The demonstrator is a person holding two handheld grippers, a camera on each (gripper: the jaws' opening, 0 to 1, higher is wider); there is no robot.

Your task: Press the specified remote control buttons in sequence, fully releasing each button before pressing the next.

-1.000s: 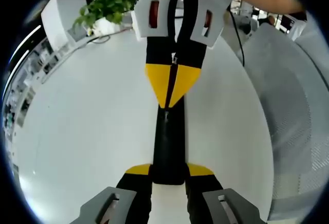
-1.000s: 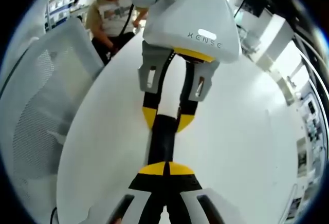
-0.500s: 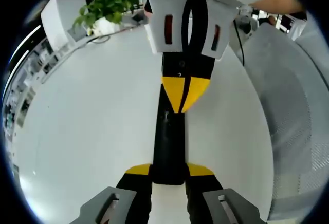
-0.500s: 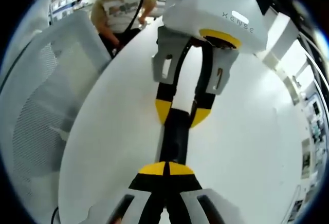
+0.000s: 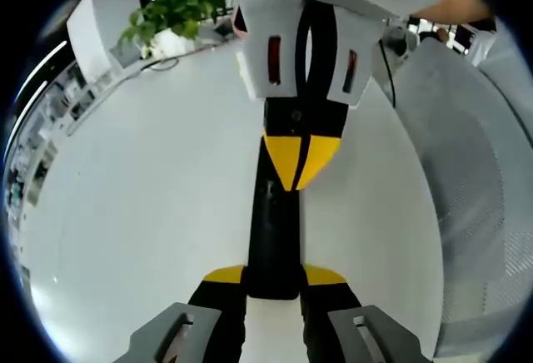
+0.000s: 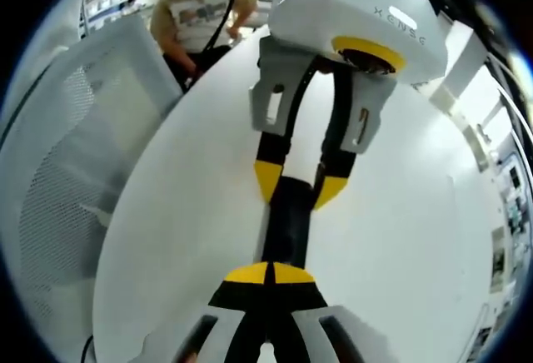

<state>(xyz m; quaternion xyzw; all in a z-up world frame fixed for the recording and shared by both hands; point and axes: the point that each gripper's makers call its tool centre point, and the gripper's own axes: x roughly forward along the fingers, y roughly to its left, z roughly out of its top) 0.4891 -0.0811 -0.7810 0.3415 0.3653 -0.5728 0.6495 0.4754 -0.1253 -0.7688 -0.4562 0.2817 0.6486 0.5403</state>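
Note:
A slim black remote (image 5: 271,230) lies lengthwise over the white table (image 5: 141,188). My left gripper (image 5: 272,276) is shut on its near end, one yellow fingertip (image 5: 223,275) on each side. My right gripper (image 5: 298,167) comes in from above, shut, with its joined yellow tips pointing down at the remote's far half. In the right gripper view, the shut right gripper (image 6: 271,273) sits over the remote (image 6: 287,230), and the left gripper (image 6: 300,186) clamps the remote's other end. The buttons are hidden.
A potted green plant (image 5: 171,13) stands at the table's far edge. A white mesh chair (image 5: 475,171) sits beside the table, also seen as the chair (image 6: 58,171). A seated person (image 6: 196,13) is beyond the table.
The right gripper's shut tips have slid a little along the remote toward the left gripper. The left gripper keeps its hold and the remote has not moved.

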